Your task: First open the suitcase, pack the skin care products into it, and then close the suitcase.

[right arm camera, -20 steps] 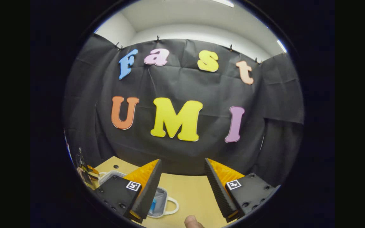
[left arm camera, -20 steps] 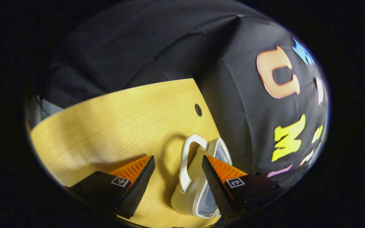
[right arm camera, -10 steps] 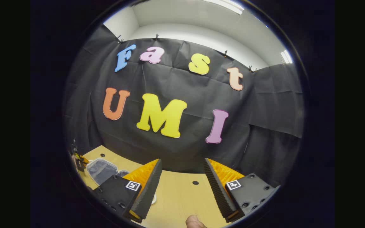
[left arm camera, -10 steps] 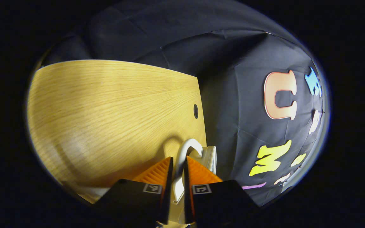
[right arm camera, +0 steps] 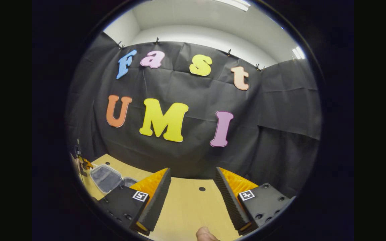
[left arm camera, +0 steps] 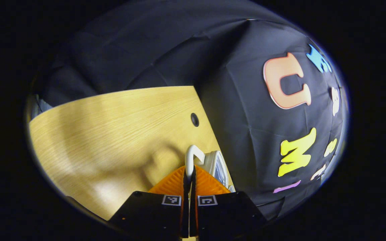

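Left gripper view: left gripper clamped on the suitcase handle, over the table.
Right gripper view: right gripper fingers wide apart, holding nothing.

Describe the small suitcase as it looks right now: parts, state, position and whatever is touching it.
The suitcase is a small, pale plastic-looking case with a see-through panel and a white loop handle. In the left gripper view it stands near the wooden table's far edge, by the black cloth wall, with the left gripper shut on its handle. In the right gripper view it appears lifted open, its clear lid tilted up. Its contents cannot be made out.
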A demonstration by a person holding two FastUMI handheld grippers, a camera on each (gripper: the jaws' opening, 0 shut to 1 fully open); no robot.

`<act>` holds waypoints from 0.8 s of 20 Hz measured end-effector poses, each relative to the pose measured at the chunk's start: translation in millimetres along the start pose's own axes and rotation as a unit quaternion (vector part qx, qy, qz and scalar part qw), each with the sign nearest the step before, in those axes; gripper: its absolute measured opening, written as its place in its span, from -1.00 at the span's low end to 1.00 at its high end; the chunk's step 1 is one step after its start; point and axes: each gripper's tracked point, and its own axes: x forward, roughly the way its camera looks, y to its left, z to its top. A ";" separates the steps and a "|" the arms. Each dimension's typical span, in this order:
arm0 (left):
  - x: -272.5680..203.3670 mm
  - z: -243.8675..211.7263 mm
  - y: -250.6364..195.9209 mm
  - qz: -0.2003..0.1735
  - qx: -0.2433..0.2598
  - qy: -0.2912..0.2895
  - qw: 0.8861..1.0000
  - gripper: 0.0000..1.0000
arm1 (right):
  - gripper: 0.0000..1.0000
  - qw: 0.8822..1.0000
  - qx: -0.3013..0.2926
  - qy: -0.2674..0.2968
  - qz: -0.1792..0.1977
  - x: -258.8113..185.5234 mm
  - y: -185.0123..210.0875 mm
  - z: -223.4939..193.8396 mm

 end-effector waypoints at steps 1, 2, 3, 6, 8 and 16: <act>-6.8 2.9 -10.5 -0.006 0.009 -0.008 1.000 -0.93 | 0.58 1.000 0.000 0.001 0.005 1.0 -3.2 -0.9; -11.8 4.7 -24.2 -0.015 0.016 -0.013 1.000 -0.93 | 0.58 1.000 0.003 0.002 0.010 1.6 -4.7 -1.5; -18.3 4.2 -39.0 -0.024 0.027 -0.017 0.999 -0.94 | 0.58 1.000 0.008 0.003 0.018 1.1 -3.7 -0.8; -35.4 1.2 -81.1 -0.058 0.061 -0.025 0.996 -0.94 | 0.58 0.999 0.016 0.005 0.038 6.8 -1.0 -1.1; -43.9 -2.4 -109.1 -0.079 0.082 -0.032 0.993 -0.94 | 0.58 0.998 0.022 0.006 0.052 9.6 4.4 0.1; -54.9 -39.6 -203.9 -0.121 0.157 -0.022 0.980 -0.94 | 0.58 0.996 0.030 0.026 0.085 15.7 20.4 -7.8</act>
